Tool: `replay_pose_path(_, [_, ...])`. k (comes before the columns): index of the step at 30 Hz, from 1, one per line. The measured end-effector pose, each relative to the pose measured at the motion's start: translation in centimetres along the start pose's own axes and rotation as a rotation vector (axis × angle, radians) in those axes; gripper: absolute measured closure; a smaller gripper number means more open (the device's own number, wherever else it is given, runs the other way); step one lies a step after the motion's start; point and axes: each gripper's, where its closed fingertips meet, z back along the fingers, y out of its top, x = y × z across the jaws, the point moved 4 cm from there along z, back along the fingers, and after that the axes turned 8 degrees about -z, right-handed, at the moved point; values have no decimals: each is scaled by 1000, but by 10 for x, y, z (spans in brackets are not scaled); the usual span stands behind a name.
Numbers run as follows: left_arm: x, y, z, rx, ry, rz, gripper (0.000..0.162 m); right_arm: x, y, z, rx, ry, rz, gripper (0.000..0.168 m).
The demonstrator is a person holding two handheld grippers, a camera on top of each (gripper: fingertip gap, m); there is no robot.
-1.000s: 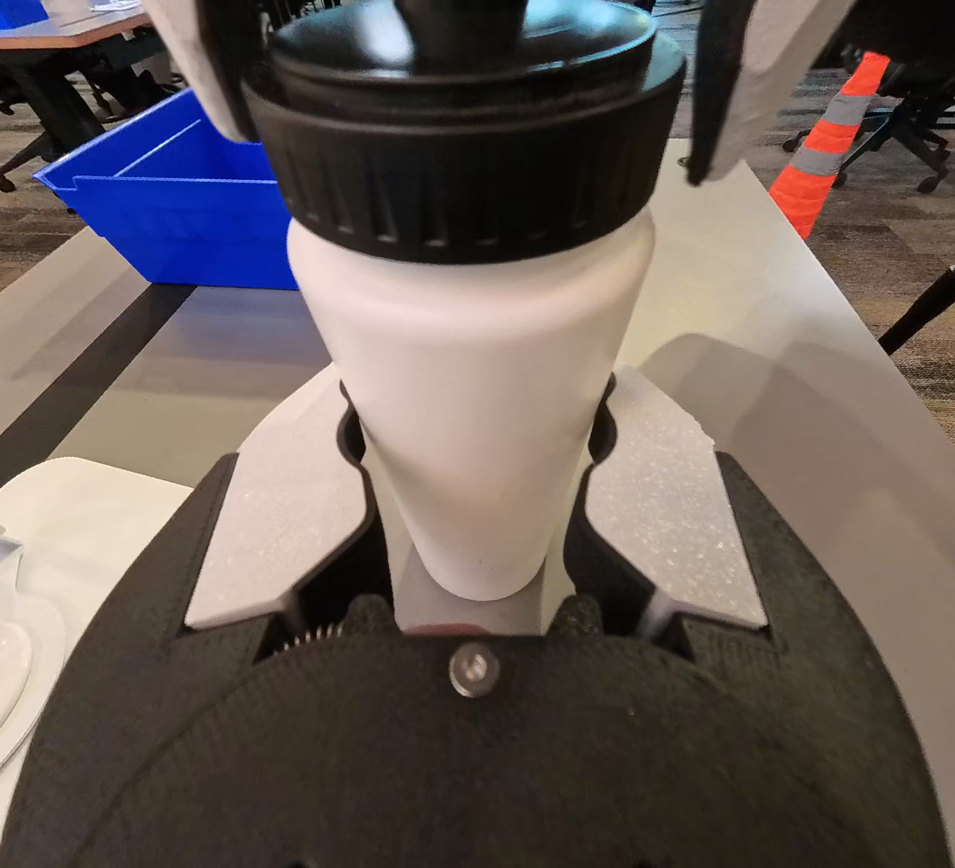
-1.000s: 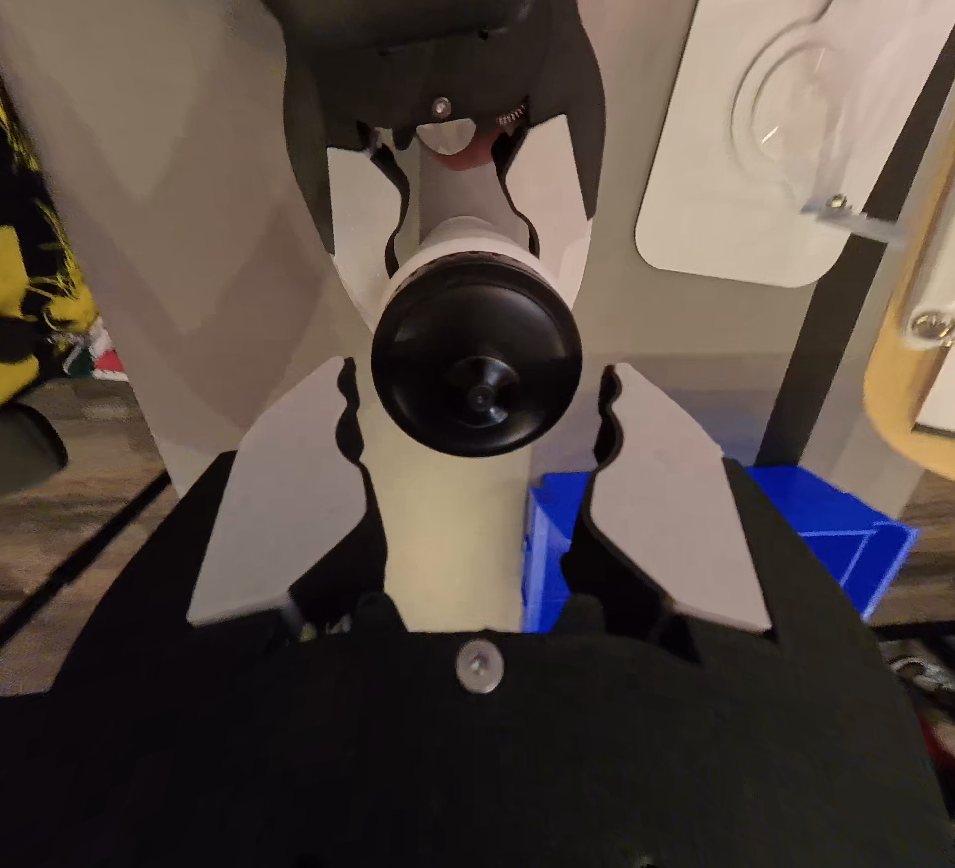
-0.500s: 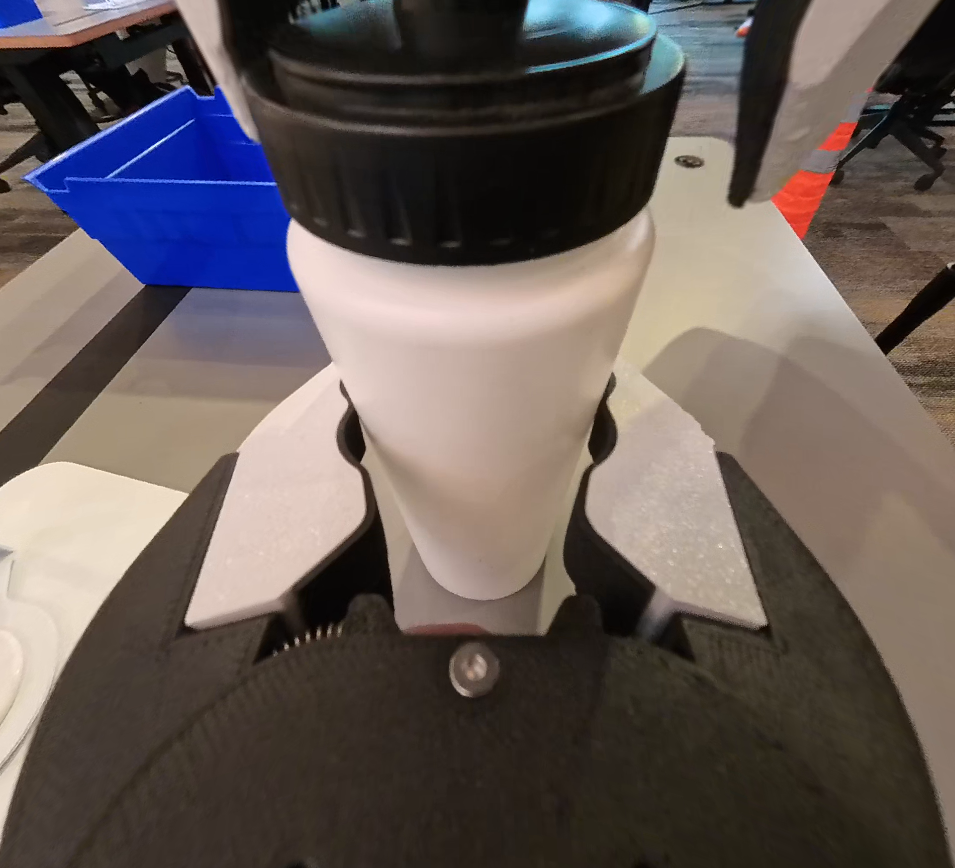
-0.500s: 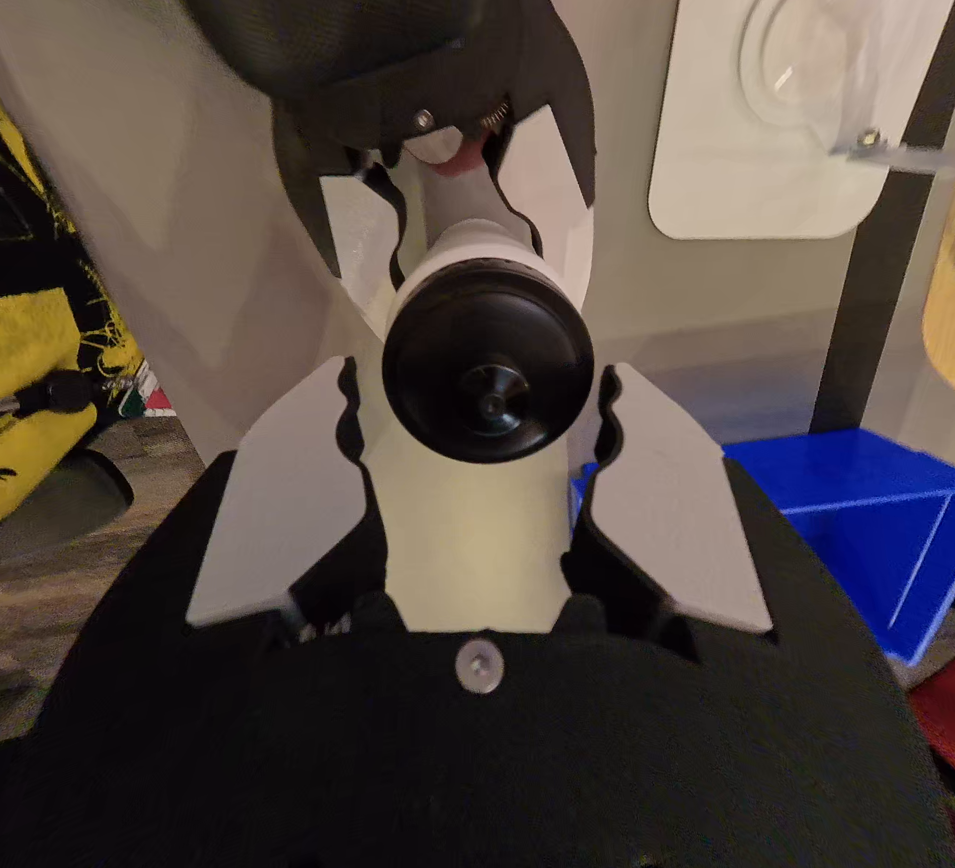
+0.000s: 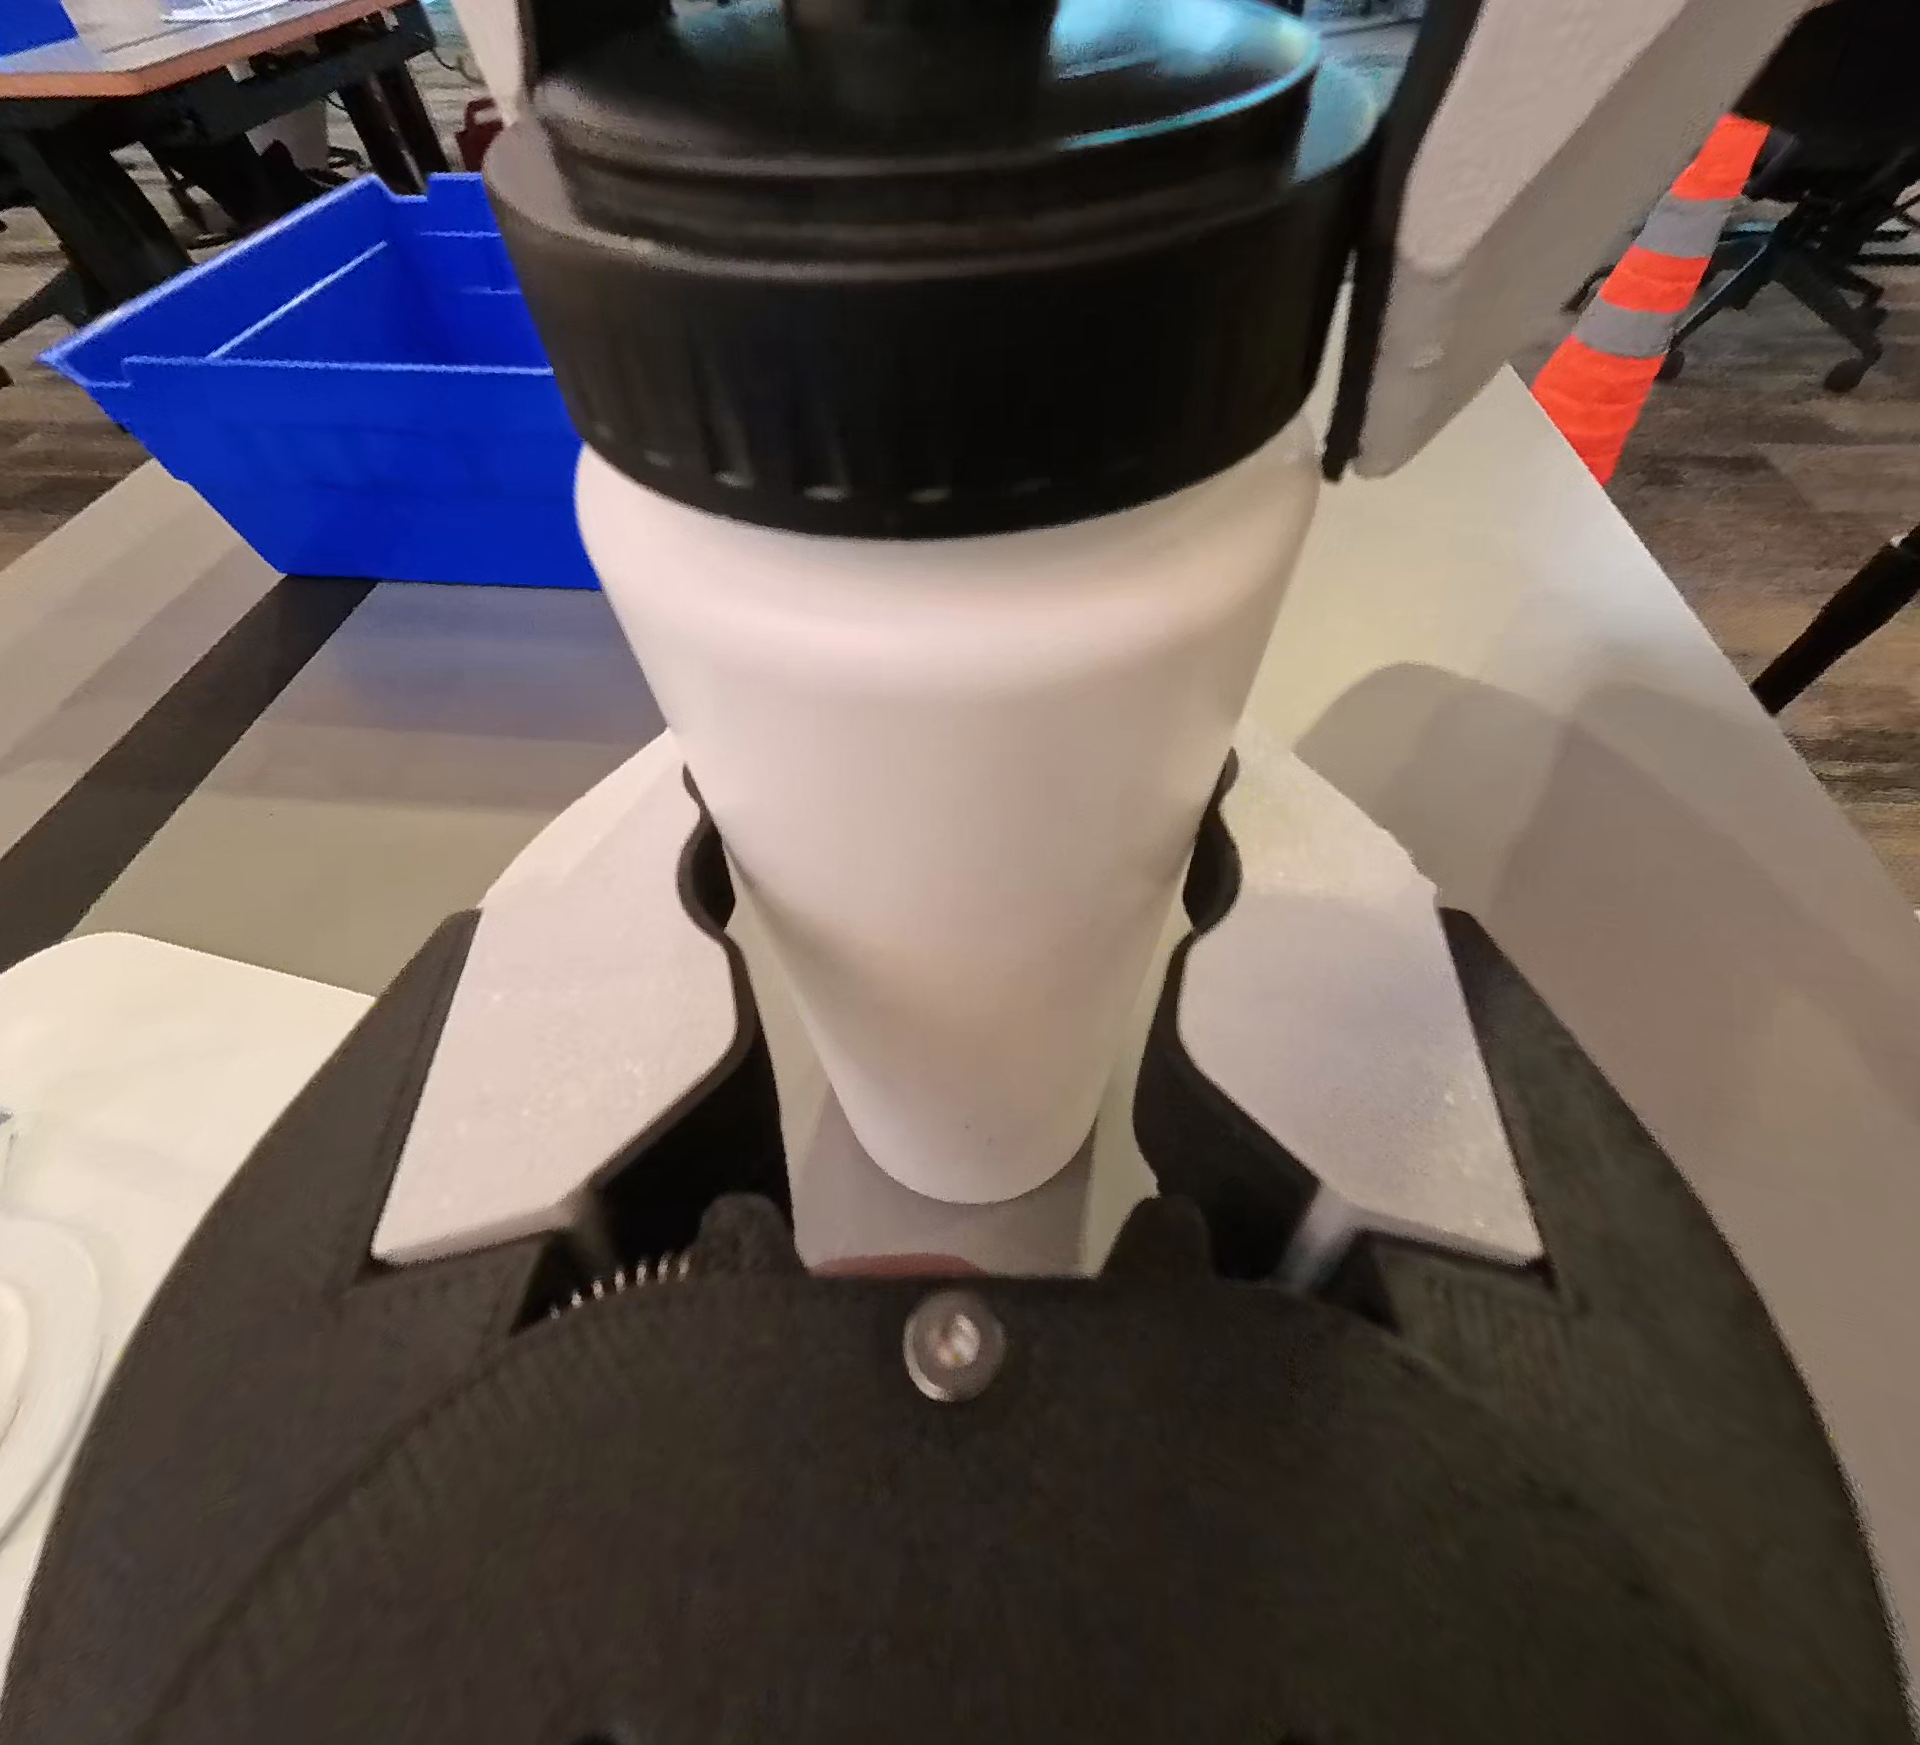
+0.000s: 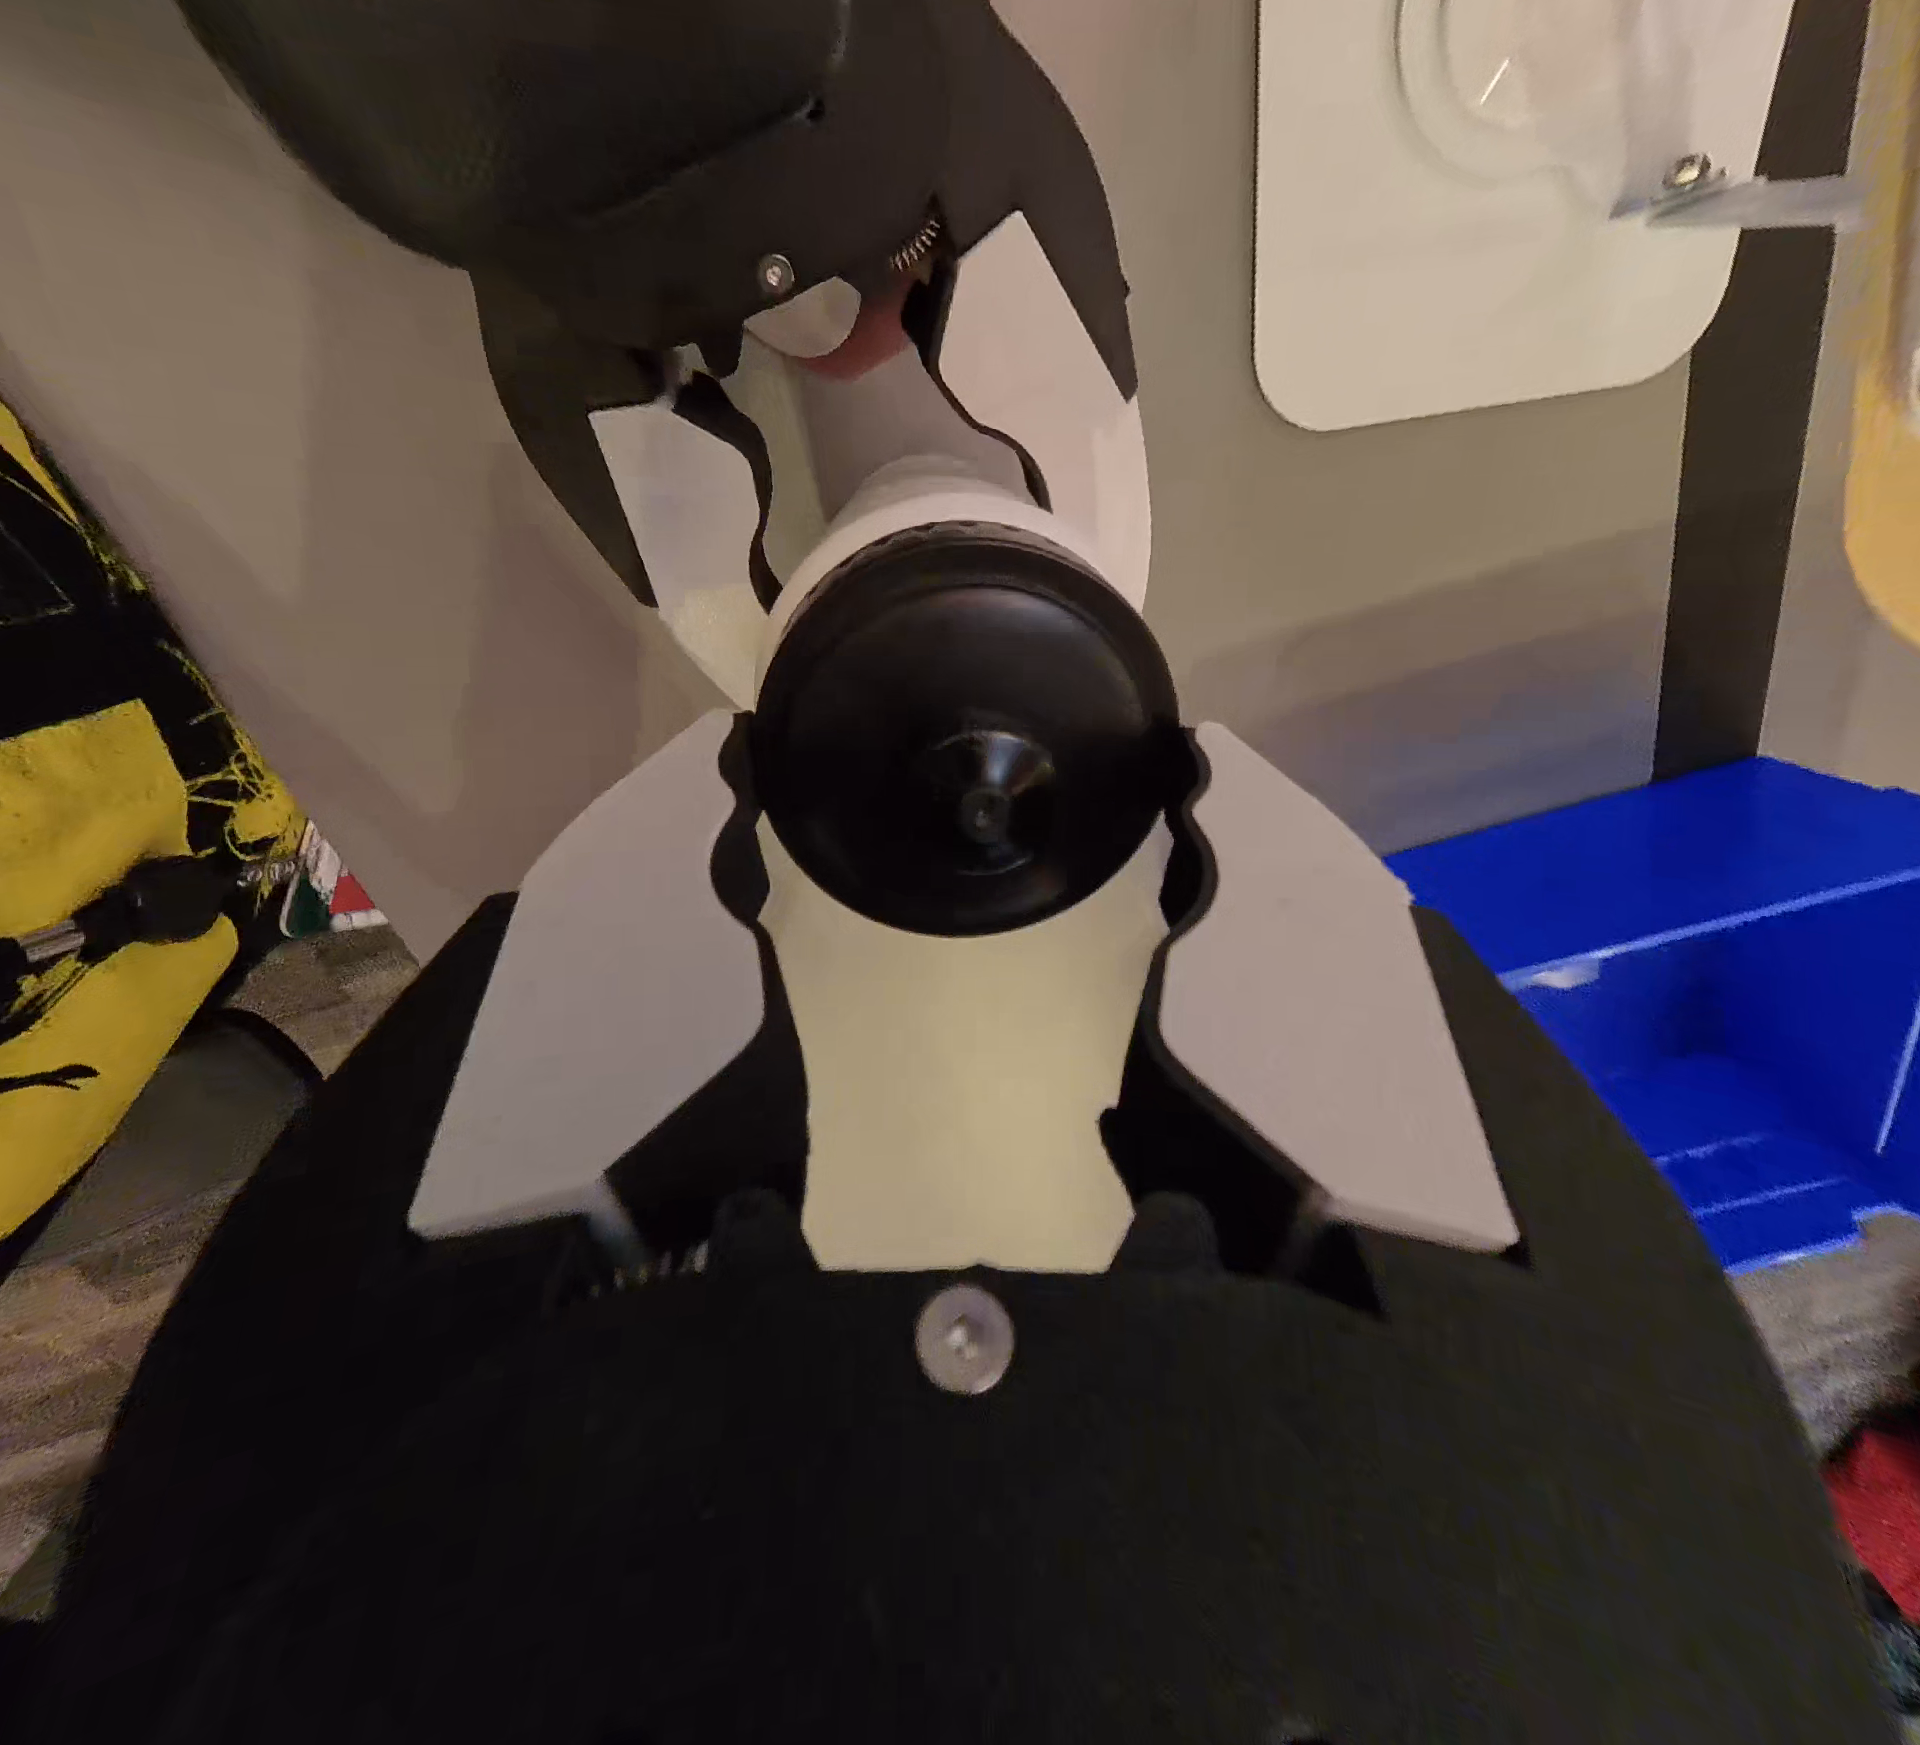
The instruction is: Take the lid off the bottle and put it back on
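left gripper (image 5: pixel 956 864): black textured printed body | pale grey, speckled fingers (image 5: pixel 582 1051) with wavy black inner edges | one silver screw at centre, small coil spring beside it || right gripper (image 6: pixel 961 822): same build, black body, pale fingers (image 6: pixel 613 989), silver screw, what seems a spring at lower left

A smooth pale grey tabletop (image 5: pixel 1475 656) fills the near ground, crossed on its left by a dark strip (image 5: pixel 177 729). A bright blue plastic bin (image 5: pixel 343 407) stands at the table's far edge. A white rounded-corner plastic tray (image 6: pixel 1455 137) with a clear moulded insert lies on the table's near part. Beyond, a patterned brown-grey carpet floor (image 5: pixel 1745 469) carries an orange traffic cone with grey reflective bands (image 5: pixel 1652 282) and black wheeled office chairs (image 5: pixel 1829 168). Wood-topped desks on black legs (image 5: pixel 208 43) stand at the back left under even indoor light.
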Motion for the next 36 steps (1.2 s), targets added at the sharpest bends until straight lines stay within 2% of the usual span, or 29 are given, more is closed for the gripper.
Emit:
replay_pose_path(8, [3,1,-2,0,-6,-5,76,-2,-1,9,12,48,253,88])
replay_pose_path(12, [4,2,-3,1,-9,-7,76,-2,1,6,-25,44,361,95])
replay_pose_path(16, [4,2,-3,3,-13,-3,76,-2,2,5,-22,54,329,95])
replay_pose_path(20, [2,1,-2,8,-15,7,76,0,4,4,16,71,85,94])
replay_pose_path(24, [5,2,-4,2,-18,-8,76,-3,-1,5,30,40,-11,94])
replay_pose_path(26, [5,3,-4,3,-19,-8,76,-4,-3,5,22,42,43,92])
replay_pose_path(28, [5,3,-4,5,-19,-8,76,-6,-4,7,19,60,122,77])
replay_pose_path(31, [6,3,-4,5,-19,-9,76,-4,-5,8,10,34,269,75])
replay_pose_path(34, [6,3,-5,6,-21,-10,76,-1,-9,4,-45,38,341,90])
replay_pose_path(36, [6,3,-5,7,-22,-6,76,1,-8,1,-54,48,336,93])
